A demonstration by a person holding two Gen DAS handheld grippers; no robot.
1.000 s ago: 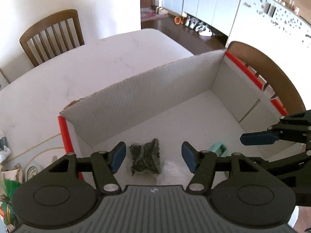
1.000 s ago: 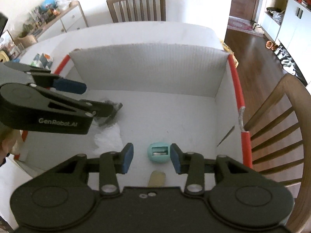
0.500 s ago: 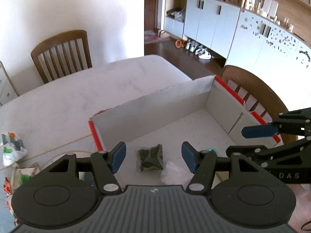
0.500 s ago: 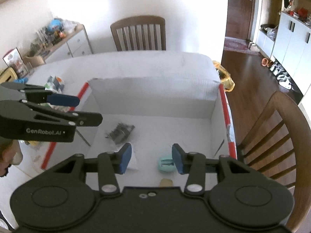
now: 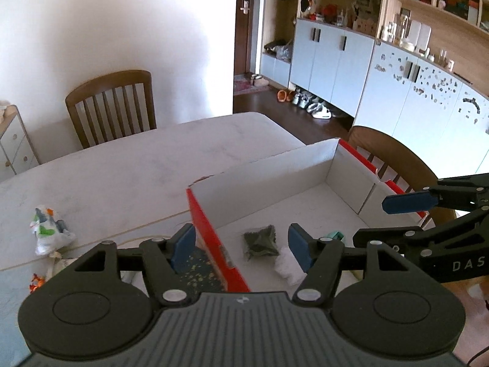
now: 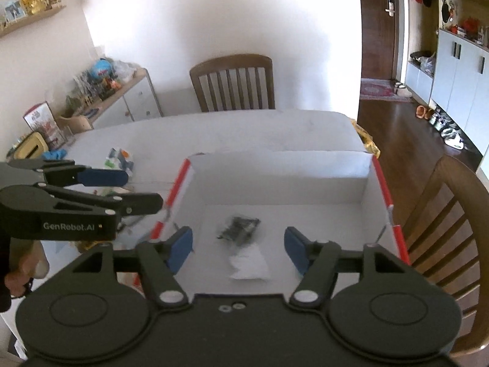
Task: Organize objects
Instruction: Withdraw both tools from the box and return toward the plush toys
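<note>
Box: white cardboard with red edges, open on top, on the worktop.
Dark green packet: flat on the box floor, near the left wall.
White crumpled piece: just beside the packet, on the near side.
Mint green object: on the box floor, partly hidden behind the finger of the left tool.
Left tool: above the left red edge, jaws apart, just been opening, nothing clamped.
Right tool: above the box, jaws wide apart, just been opening, empty.
Colourful wrapper: on the worktop, well apart from the box.
</note>
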